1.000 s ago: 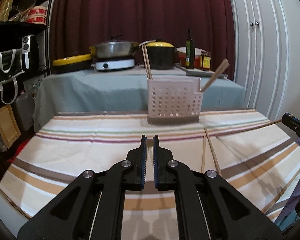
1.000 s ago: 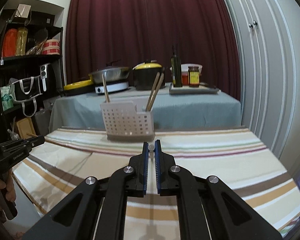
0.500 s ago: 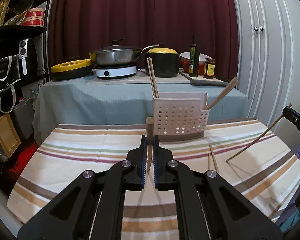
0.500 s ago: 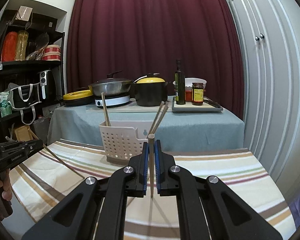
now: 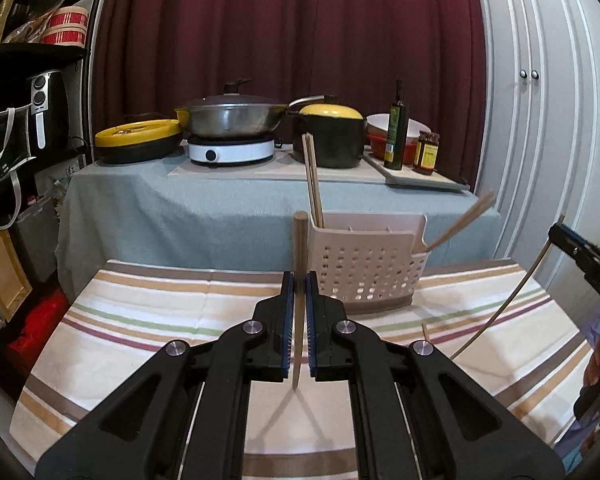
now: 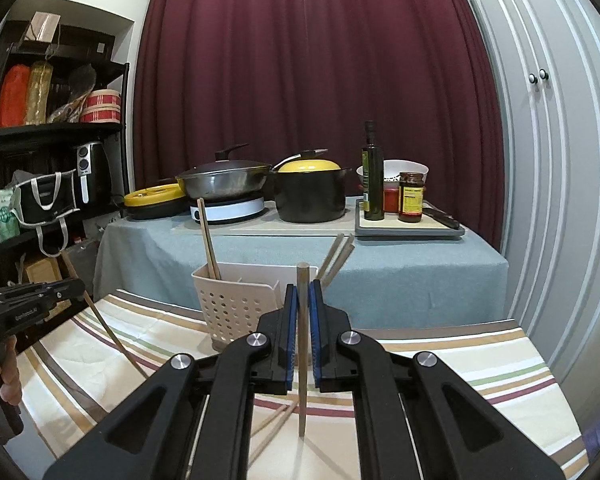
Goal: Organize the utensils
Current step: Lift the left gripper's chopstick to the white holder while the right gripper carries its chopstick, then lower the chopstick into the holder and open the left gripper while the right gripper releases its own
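Left tool point(image 5: 299, 280) is clenched on a single wooden chopstick point(image 5: 299, 264), gripped about midway along its length. That chopstick stands nearly upright: its blunt end rises above the tool tips and its pointed end hangs clear of the striped worktop point(image 5: 140, 320) below. Straight ahead and slightly to the right of this tool sits the white perforated utensil holder point(image 5: 364, 268), upright on the worktop, already carrying a pair of chopsticks in its left corner and another pair leaning out to the right. One more loose chopstick lies on the cloth, near the holder's right side.

Right tool point(image 6: 302, 304) is likewise clamped on its own chopstick point(image 6: 302, 340), also held close to vertical with the thick end up and the tip pointing down. From this tool the holder point(image 6: 232, 300) lies ahead and a little to the left, its right part hidden behind the tool tips. Two loose chopsticks point(image 6: 274, 428) rest flat on the cloth beneath this tool.

Both held sticks already have their long axis upright, matching the holder's open top, so the coming move looks like a forward carry, then a straight drop, tip first. Judging by how large the holder appears in each view, both tools seem about equally near it.
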`<state>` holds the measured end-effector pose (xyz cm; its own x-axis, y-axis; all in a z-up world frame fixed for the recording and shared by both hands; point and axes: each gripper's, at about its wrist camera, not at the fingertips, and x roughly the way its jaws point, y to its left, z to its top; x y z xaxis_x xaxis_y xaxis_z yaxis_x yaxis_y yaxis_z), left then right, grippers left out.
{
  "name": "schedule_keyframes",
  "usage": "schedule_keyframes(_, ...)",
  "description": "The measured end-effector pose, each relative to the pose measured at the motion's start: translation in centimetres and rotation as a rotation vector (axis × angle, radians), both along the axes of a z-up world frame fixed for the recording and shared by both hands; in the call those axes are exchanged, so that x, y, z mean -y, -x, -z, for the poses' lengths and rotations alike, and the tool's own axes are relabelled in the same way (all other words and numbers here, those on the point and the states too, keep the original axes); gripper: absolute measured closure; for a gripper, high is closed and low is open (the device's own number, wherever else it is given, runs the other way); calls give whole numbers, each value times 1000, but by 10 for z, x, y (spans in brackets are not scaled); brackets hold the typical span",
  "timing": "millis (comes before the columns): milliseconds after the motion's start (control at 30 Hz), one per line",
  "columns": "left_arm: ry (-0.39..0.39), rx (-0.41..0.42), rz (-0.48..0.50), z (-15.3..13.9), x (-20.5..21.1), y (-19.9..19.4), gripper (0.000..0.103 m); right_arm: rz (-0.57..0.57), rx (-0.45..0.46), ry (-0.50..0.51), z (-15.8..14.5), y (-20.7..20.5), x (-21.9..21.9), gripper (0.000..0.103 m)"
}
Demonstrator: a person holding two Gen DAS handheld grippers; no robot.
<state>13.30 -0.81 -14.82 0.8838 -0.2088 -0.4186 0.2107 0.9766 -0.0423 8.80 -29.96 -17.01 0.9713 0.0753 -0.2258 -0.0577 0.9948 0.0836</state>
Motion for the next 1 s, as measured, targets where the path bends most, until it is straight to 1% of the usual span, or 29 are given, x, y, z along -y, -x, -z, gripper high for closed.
schedule_keyframes(167, 24, 35, 28, -26, -1, -8, 97, -28, 29, -8, -19, -10, -2, 96)
schedule_keyframes(433, 45, 151, 85, -80, 13, -26, 97, -71, 145, 27, -70, -29, -13, 96)
schedule_keyframes(533, 44, 207, 95, -101, 22, -40, 97, -75, 188, 41, -86, -40, -14, 96)
schedule_keyframes(633, 66, 239, 110, -119, 30, -56, 97, -78, 221, 45, -101, -55, -14, 96)
schedule_keyframes(767, 69, 282, 122, -137, 43, -77, 97, -75, 241, 54, -110, -76, -15, 96)
schedule_keyframes(867, 52, 303, 123, -141, 55, -94, 97, -68, 234, 53, -109, -94, -13, 96)
schedule_keyframes(900, 47, 299, 123, -140, 60, -102, 97, -65, 226, 53, -106, -100, -12, 96)
schedule_keyframes(1000, 54, 251, 131, -128, 66, -122, 97, -62, 192, 40, -94, -116, -9, 96)
